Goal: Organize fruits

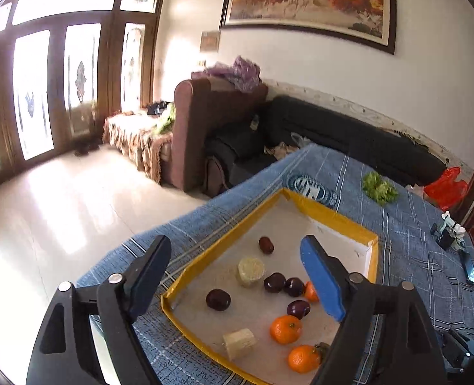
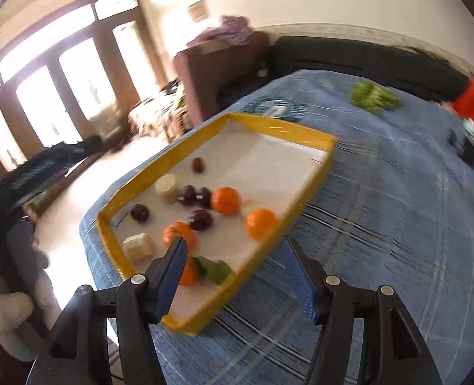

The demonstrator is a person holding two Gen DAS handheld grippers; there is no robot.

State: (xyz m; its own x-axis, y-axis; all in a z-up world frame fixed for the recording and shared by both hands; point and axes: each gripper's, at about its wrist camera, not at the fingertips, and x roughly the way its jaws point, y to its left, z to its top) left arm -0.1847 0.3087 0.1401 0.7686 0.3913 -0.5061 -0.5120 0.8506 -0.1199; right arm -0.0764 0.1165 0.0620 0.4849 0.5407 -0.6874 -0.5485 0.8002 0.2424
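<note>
Your left tongs (image 1: pixel 237 276) and right tongs (image 2: pixel 237 276) both gape, empty, above the yellow-rimmed tray (image 2: pixel 301 131); oranges (image 2: pixel 225 200) and plums (image 1: pixel 218 300) lie loose inside.

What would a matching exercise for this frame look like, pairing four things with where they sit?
Things:
1. small dark red fruit
2. leafy greens
3. orange with leaves
4. red plastic bag

Places:
A. in the yellow-rimmed tray, at the end nearest the cameras
B. on the blue cloth, outside the tray
C. at the far edge of the table, beside the black sofa
D. alone in the tray, farther back than the other fruit

Pairs: 1-D, 2-B, 3-A, 4-C
</note>
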